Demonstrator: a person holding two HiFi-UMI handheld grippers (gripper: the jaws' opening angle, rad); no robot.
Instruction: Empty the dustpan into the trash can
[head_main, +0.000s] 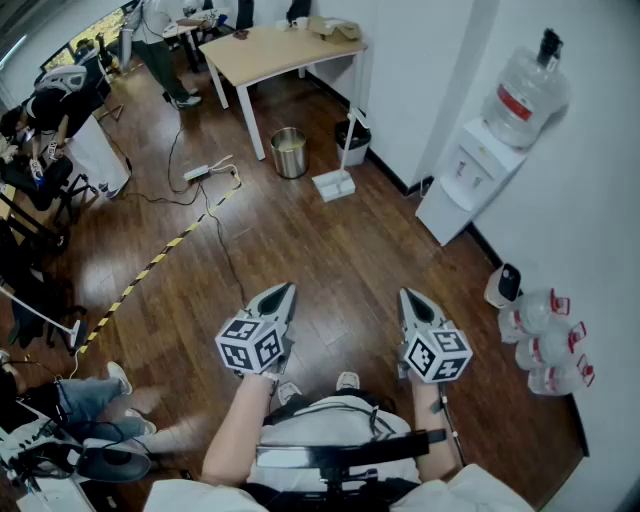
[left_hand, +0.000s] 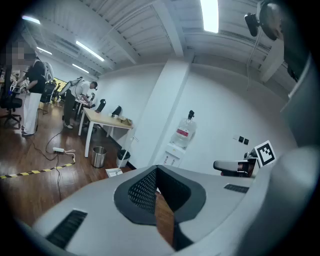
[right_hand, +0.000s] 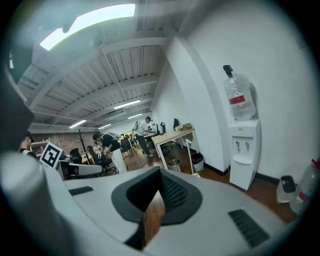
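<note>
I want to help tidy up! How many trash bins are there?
2. A shiny metal bin stands on the floor by the table's front leg; a black bin sits just right of it. More could be hidden farther back.

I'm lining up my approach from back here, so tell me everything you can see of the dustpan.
The dustpan is a white, plastic-looking flat tray lying on the wood floor across the room. A slim pale handle stands upright from it. It sits between the steel trash can and a black-lined bin, just in front of the wooden table, near the wall. Whether anything lies in it is too small to tell. Nothing holds it.
</note>
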